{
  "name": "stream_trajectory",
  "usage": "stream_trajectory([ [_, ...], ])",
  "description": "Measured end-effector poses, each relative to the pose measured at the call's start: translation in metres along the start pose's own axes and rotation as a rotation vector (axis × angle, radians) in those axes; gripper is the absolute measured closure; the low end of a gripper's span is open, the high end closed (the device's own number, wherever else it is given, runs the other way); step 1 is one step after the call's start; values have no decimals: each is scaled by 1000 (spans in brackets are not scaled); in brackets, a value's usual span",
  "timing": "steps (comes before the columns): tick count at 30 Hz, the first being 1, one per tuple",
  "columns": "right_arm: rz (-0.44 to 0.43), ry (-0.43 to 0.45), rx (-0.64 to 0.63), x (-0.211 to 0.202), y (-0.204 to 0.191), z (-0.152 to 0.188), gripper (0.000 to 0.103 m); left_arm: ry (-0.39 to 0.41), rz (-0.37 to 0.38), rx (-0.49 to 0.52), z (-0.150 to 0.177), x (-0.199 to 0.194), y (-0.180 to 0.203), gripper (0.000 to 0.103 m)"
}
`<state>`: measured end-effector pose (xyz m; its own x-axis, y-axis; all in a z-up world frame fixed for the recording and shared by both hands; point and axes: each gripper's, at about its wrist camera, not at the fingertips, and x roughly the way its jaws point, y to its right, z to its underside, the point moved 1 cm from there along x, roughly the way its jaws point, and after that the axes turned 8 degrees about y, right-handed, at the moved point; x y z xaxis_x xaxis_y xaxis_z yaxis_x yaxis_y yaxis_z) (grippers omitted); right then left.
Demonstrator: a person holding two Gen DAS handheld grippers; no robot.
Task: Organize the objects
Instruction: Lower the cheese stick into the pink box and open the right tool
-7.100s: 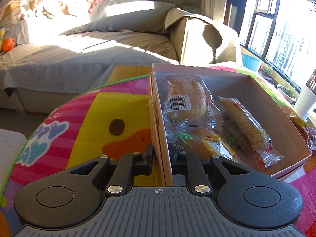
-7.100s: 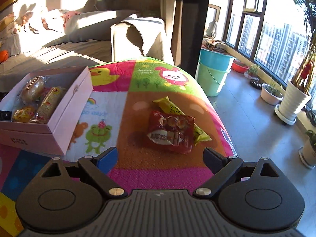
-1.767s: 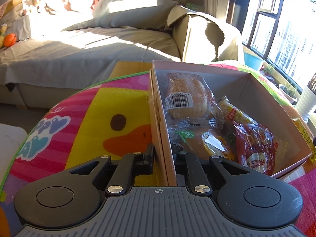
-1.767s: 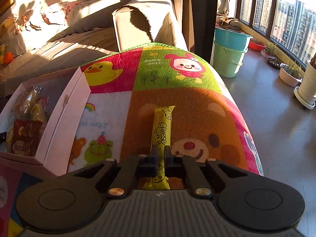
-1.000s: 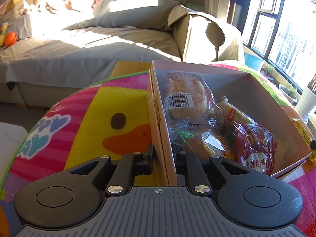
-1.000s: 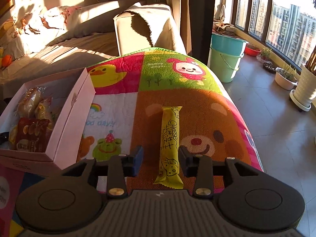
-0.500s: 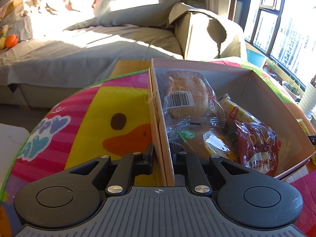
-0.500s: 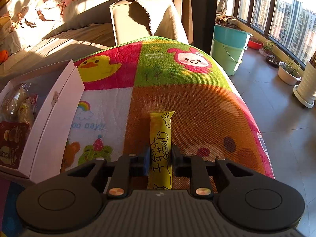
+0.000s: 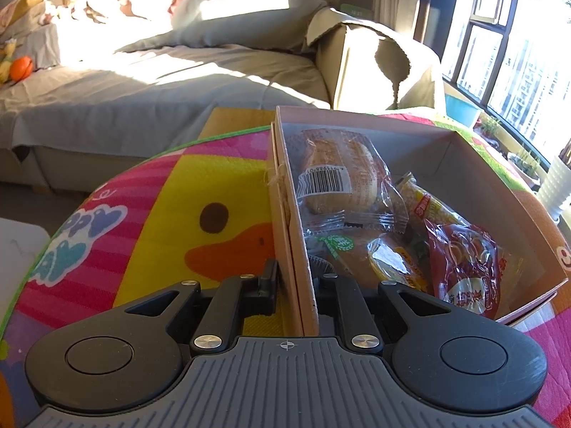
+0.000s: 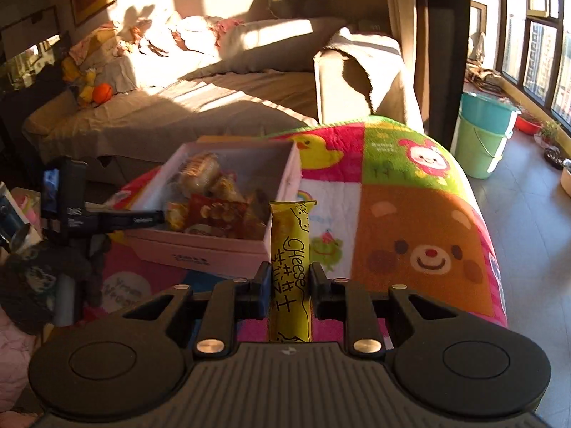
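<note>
Your right gripper (image 10: 287, 280) is clenched on the yellow cheese stick (image 10: 289, 271). Its jaws have just been closing, and the pads now press the wrapper from both sides. The stick stands nearly upright between them, lifted clear of the play mat (image 10: 421, 235), with its top end in front of the near right corner of the pink box (image 10: 200, 248) as the right camera sees it.

Your left gripper (image 9: 298, 281) is clamped on the left wall of the box (image 9: 528, 214), close to its near corner: one finger sits outside the wall over the mat's yellow duck picture (image 9: 228, 235), the other inside the box. From the right camera you can see that gripper reaching the box's left side as a dark bar (image 10: 107, 219), held by a gloved hand (image 10: 35, 278).

The box is open and rests on the mat toward the mat's left edge, near the sofa (image 9: 142, 82). Inside it a wrapped bun (image 9: 339, 174) lies at the far left, a second wrapped pastry (image 9: 374, 256) lies nearer your left gripper, and a red snack bag (image 9: 464, 264) lies at the near right, partly over a yellow packet (image 9: 428, 203).

Beyond the mat's right edge two buckets (image 10: 481, 132) stand stacked on the floor by the window.
</note>
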<state>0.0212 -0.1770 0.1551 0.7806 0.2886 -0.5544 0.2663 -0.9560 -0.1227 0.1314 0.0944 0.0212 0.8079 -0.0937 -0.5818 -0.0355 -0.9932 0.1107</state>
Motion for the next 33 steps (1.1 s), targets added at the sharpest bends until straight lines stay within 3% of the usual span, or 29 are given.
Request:
stream_trajectory([
  [4,-102,80,4,-1,-24,-38,82,0,6,-11,1,-2,-2,88],
  [9,-78,142,-67,40,-46,-67,82,-2,11,-14,1,-3,-3,88],
  [18,42,81,-121,136,-55,-78,82,-4,15,-7,2,-4,-3,87],
  [33,43,19,-144,169,-55,-65,82,-3,14,-8,2,-4,-3,87],
])
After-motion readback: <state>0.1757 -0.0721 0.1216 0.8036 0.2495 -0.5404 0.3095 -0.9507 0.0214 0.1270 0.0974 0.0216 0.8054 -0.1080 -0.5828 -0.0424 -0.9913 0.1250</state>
